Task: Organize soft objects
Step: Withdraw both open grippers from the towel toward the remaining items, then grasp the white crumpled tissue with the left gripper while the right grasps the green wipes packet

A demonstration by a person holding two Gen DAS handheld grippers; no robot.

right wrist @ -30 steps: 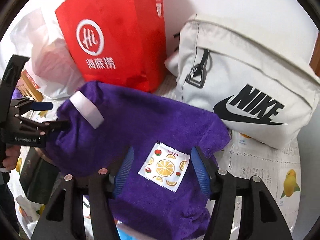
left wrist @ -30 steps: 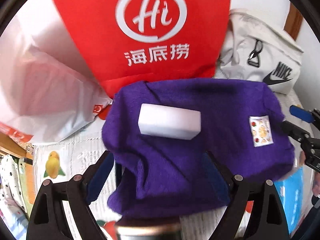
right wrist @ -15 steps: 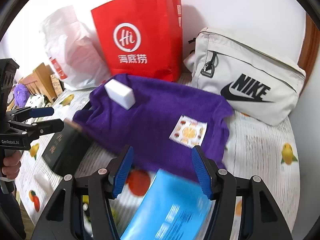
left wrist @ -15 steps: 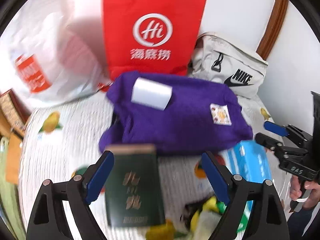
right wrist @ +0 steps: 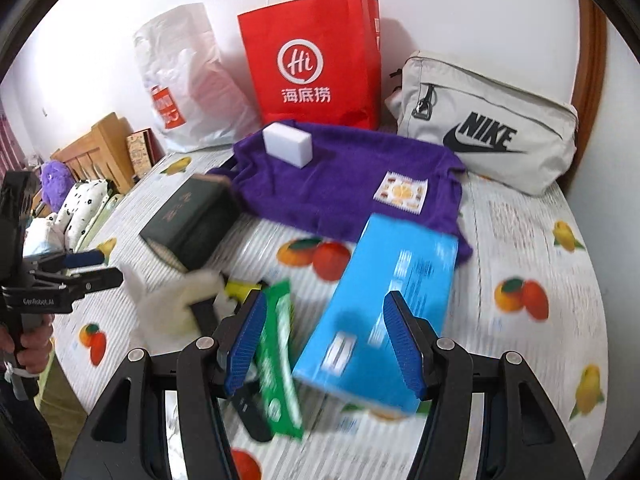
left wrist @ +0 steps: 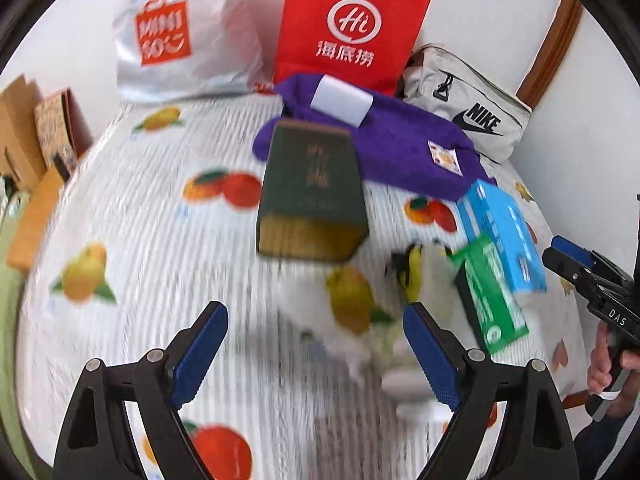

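Observation:
A purple cloth (left wrist: 400, 152) (right wrist: 340, 184) lies at the back of the fruit-print bed cover (left wrist: 140, 220). On it sit a white sponge block (left wrist: 340, 100) (right wrist: 286, 144) and a small printed sachet (left wrist: 444, 158) (right wrist: 402, 192). A pale, blurred soft item (right wrist: 176, 300) lies by the dark green book (left wrist: 312, 192) (right wrist: 188, 220). My left gripper (left wrist: 314, 360) hangs wide open over the cover, nothing between its fingers. My right gripper (right wrist: 325, 342) hovers open above a blue box (right wrist: 384, 288) (left wrist: 500, 232) without touching it.
A green pack (right wrist: 280, 352) (left wrist: 488, 292) lies beside the blue box. Against the wall stand a red paper bag (right wrist: 312, 64), a white plastic bag (right wrist: 184, 80) and a pale Nike bag (right wrist: 488, 128). A wooden headboard (right wrist: 100, 148) and purple plush (right wrist: 54, 184) are far left.
Both grippers have pulled back from the purple cloth, which now lies farther off. The book, blue box, green pack and more of the cover have come into view. Both stay open.

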